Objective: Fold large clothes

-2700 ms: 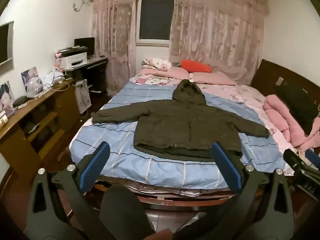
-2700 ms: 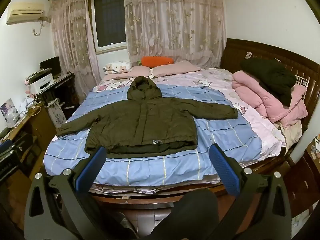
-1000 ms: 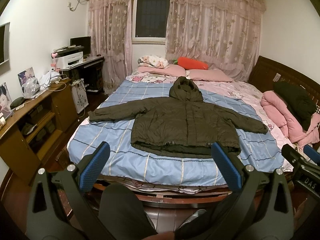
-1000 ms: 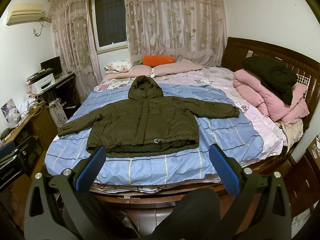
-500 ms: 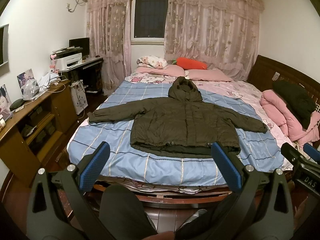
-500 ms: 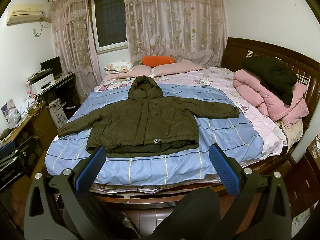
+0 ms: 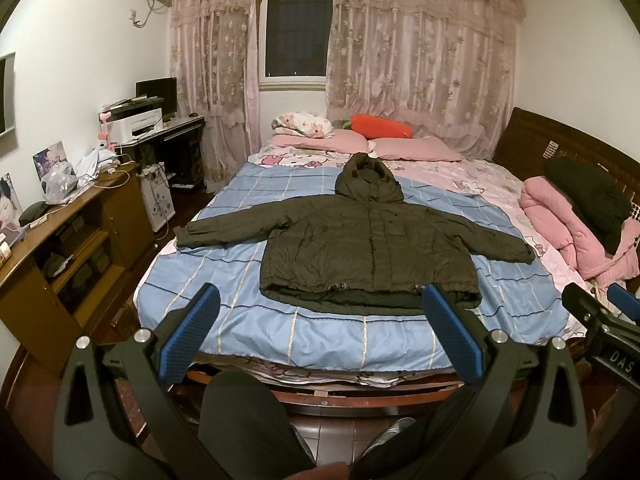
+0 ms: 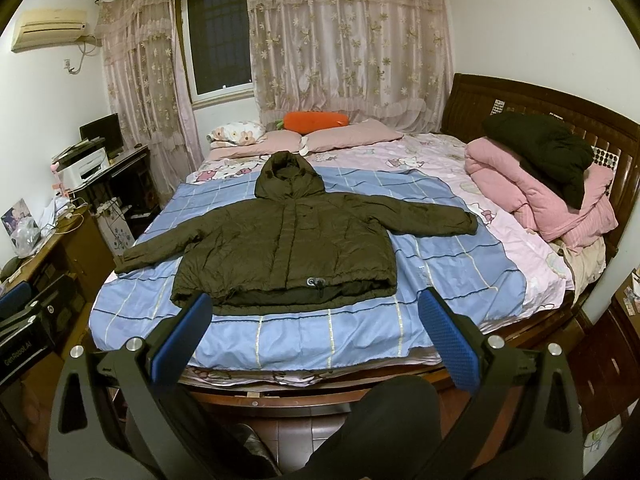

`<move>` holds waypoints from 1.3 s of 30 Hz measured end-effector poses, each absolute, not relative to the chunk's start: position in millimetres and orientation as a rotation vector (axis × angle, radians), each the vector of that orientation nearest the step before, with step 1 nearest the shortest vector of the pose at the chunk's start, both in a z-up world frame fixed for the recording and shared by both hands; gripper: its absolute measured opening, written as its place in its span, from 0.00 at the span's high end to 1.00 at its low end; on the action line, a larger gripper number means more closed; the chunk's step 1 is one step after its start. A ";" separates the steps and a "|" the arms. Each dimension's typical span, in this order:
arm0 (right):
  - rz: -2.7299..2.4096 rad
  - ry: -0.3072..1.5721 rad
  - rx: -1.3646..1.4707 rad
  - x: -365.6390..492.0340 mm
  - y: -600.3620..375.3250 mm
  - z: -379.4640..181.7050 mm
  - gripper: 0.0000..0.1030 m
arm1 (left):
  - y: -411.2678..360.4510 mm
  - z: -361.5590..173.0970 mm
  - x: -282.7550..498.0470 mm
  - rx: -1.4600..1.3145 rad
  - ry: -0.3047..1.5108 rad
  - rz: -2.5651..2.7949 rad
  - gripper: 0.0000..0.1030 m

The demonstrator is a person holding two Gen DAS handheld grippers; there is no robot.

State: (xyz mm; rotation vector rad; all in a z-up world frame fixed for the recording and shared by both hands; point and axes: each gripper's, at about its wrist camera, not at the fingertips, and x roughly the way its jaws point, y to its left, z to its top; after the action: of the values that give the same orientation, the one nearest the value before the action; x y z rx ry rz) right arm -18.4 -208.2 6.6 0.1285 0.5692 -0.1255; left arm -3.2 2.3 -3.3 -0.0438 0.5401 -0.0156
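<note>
A dark olive hooded jacket [image 7: 368,240] lies flat on the blue checked bedspread [image 7: 312,328], front up, sleeves spread wide, hood toward the pillows; it also shows in the right wrist view [image 8: 288,248]. My left gripper [image 7: 320,332] is open and empty, held off the bed's near edge, short of the jacket's hem. My right gripper [image 8: 316,334] is open and empty, likewise short of the hem. The right gripper's tip shows at the right edge of the left wrist view [image 7: 600,312].
A pink quilt with a dark garment on top [image 8: 544,172] lies at the bed's right side by the wooden headboard [image 8: 540,112]. Pillows and an orange carrot cushion [image 7: 378,126] lie at the far end. A wooden cabinet [image 7: 60,248] and desk stand left. My leg [image 7: 244,424] is below.
Both grippers have drifted slightly, the left view shifting a little; the jacket has not moved and both grippers stay open.
</note>
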 end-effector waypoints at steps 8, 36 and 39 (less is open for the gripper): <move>-0.123 0.570 0.129 -17.9 -206.1 4.5 0.01 | 1.3 -2.8 -3.5 -0.042 0.541 -0.016 0.02; -0.149 0.686 0.106 33.0 -218.8 -58.8 0.01 | 0.4 -50.9 61.9 0.028 0.630 -0.043 0.02; -0.157 0.700 0.086 41.1 -219.9 -63.1 0.01 | 2.9 -57.4 76.9 0.049 0.625 -0.054 0.02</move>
State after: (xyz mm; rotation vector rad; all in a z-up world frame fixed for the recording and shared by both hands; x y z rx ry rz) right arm 41.1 -219.9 -63.1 0.0857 0.6997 -0.1575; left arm 76.9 2.9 -57.4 0.0491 0.6249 -0.0544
